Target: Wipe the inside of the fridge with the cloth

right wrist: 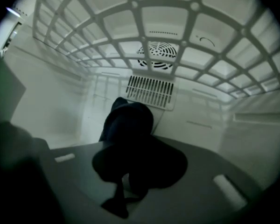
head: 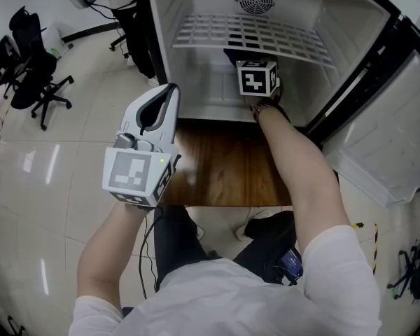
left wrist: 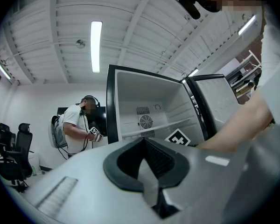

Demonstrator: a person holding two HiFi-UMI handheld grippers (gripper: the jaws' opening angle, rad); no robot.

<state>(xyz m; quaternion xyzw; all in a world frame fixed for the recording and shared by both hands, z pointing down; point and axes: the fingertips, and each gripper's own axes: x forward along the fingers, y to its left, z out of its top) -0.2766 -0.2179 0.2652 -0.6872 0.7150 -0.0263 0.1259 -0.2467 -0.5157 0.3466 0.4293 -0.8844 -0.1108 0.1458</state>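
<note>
While the right gripper [right wrist: 130, 171] clamps the dark cloth [right wrist: 129, 122] under the fridge [head: 169, 19] wire shelf [head: 252, 35] - wiping looks partway, walls likely left - left gripper [head: 166, 93] sits closed, empty, outside.

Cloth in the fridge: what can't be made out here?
- Right gripper view: too dark to tell where the cloth touches the fridge wall; it covers the pads of the right claw.
- Head view: marker cube and shelf hide most of the cloth.
- Left gripper view: the left claw blocks the fridge floor.
</note>
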